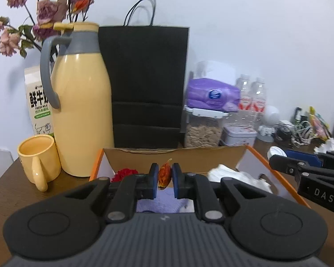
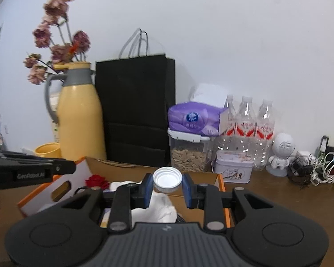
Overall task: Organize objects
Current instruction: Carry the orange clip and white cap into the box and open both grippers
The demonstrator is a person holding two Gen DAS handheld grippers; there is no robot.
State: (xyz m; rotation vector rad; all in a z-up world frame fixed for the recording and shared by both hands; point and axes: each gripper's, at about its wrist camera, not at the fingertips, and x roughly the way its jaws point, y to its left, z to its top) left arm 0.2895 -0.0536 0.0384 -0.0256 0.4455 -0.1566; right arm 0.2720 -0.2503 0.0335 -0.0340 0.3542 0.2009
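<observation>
My left gripper (image 1: 165, 178) is shut on a small dried orange-red flower bud (image 1: 164, 173) and holds it above an open cardboard box with orange edges (image 1: 173, 153). In the box lie a red rose head (image 1: 123, 174), crumpled white tissue (image 1: 238, 175) and a lilac cloth (image 1: 158, 202). My right gripper (image 2: 167, 185) is shut on a white plastic lid (image 2: 167, 179), also above the box (image 2: 220, 183); the rose (image 2: 96, 180) and tissue (image 2: 162, 207) show below it. The right gripper enters the left wrist view (image 1: 309, 171) from the right.
Behind the box stand a yellow thermos jug (image 1: 82, 102), a yellow mug (image 1: 36, 155), a milk carton (image 1: 39, 102), a black paper bag (image 1: 144, 84), a seed jar (image 1: 202, 129) under a purple tissue pack (image 1: 211, 95), water bottles (image 2: 247, 122), a tin (image 2: 233, 170), and cables (image 2: 318, 169).
</observation>
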